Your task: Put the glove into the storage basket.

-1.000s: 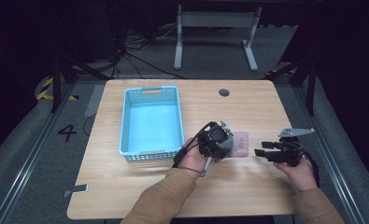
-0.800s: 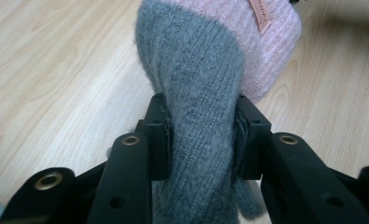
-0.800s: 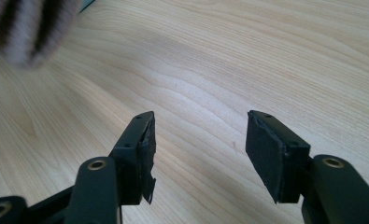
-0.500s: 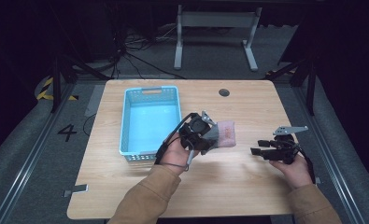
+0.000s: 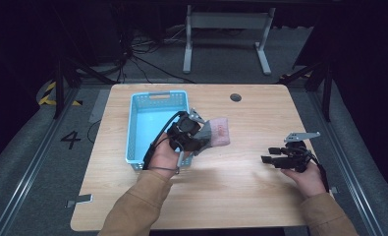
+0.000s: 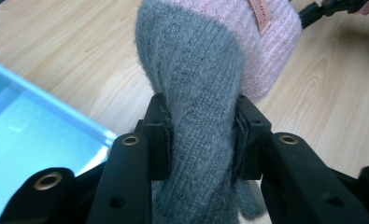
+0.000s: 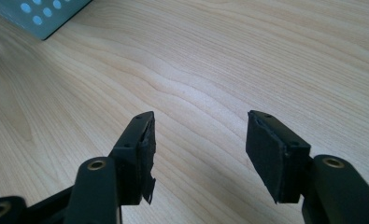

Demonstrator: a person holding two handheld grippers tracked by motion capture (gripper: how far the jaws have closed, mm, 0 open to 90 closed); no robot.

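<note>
moved: left tongs (image 6: 201, 135) carried sock (image 6: 205, 70) toward basket (image 5: 137, 142) | possibly airborne

So the tabletop (image 5: 240, 167) on my feed is light wood with rounded corners, grain running side to side, and a small dark round grommet (image 5: 235, 97) set in near the far edge, roughly mid-width. Sitting directly on it is a light blue plastic basket (image 5: 132, 132) with perforated walls and a handle slot, long side running from the far edge toward the near one, on the left half. My right-hand camera catches its corner (image 7: 46, 14) on the wood too.
</note>
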